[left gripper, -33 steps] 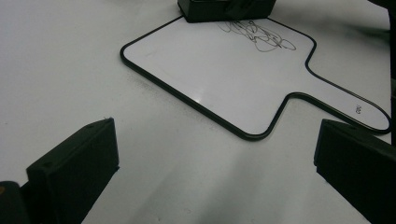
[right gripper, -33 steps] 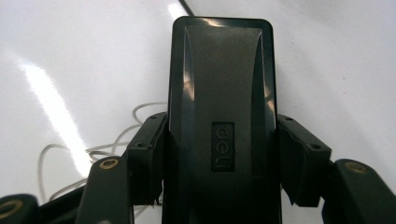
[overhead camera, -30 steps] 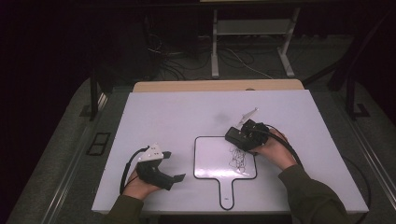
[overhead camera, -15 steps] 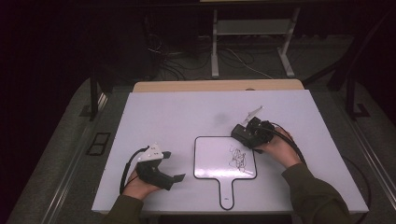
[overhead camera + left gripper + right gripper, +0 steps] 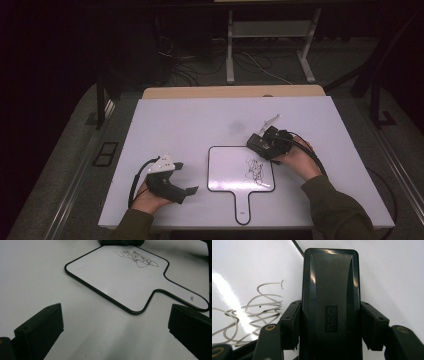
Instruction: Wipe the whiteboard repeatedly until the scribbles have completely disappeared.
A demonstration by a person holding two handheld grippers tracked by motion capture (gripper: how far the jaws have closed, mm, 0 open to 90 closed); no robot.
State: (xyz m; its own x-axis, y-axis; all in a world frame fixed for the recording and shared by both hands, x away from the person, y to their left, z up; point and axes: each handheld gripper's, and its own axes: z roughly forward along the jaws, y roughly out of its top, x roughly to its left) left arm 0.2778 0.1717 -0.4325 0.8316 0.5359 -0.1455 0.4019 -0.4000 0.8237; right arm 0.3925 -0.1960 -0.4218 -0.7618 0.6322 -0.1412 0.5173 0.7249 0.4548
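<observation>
Near the front left corner of the desk (image 5: pixel 200 115), the left hand-held gripper (image 5: pixel 172 180) is resting in the person's left hand (image 5: pixel 150 200), its jaws spreading wide with nothing between them and only bare desk showing in the gap in the left gripper view. Just to its right, toward the middle of the front edge, a small whiteboard (image 5: pixel 230 170) with a black rim is lying flat, its handle pointing at the front edge and a tangle of scribble (image 5: pixel 255 167) sitting on its right half. At the whiteboard's far right corner, the right hand-held gripper (image 5: pixel 262 145) is pinching a black eraser (image 5: pixel 330 302), its jaws pressing on the eraser's two long sides in the right gripper view. The eraser is lying low over the board's rim beside the scribble; whether it is touching the surface I cannot tell. The person's right hand (image 5: pixel 297 157) is gripping the tool from the right.
</observation>
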